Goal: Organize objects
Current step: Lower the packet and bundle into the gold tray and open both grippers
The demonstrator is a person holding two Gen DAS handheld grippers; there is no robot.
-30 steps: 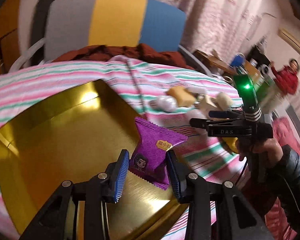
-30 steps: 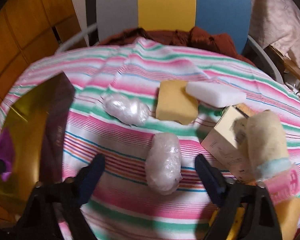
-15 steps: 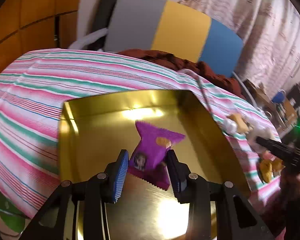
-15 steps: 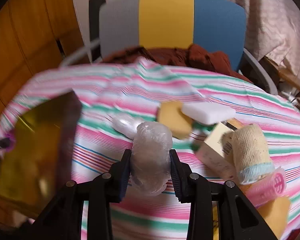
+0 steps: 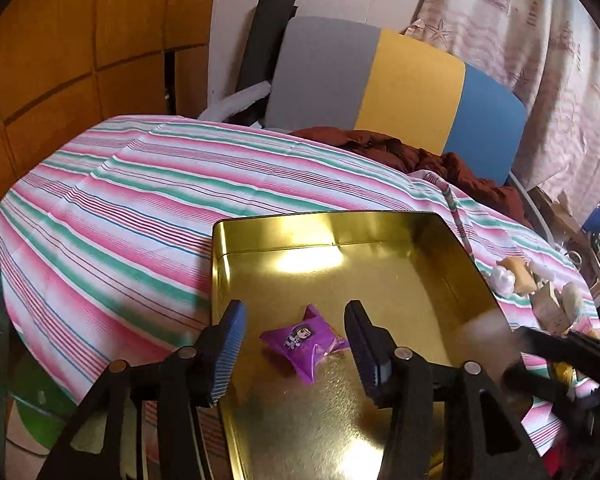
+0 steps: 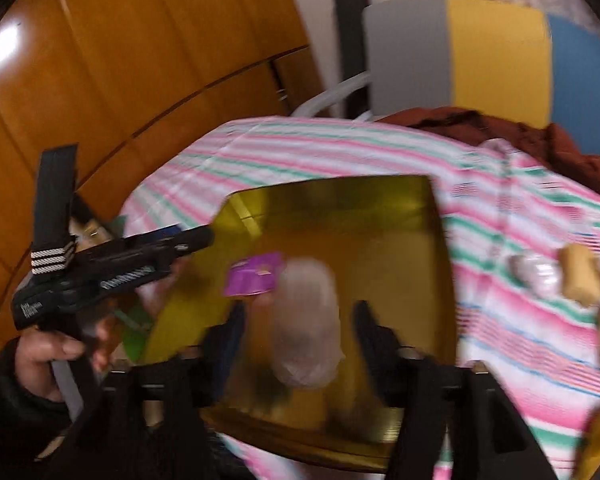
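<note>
Clear-wrapped bundle point(image 6: 305, 320) between spread fingers, above gold tray point(image 6: 396, 216).

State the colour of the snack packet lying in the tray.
Purple snack packet, with a small cartoon figure; clearest in the left wrist view.

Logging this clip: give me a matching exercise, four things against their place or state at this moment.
1 purple snack packet
2 left gripper
3 clear wrapped bundle
4 yellow sponge

A on the striped cloth
B open
C lying in the gold tray
D between the right gripper fingers, over the tray

Pairs: 1-C, 2-B, 3-D, 4-A
</note>
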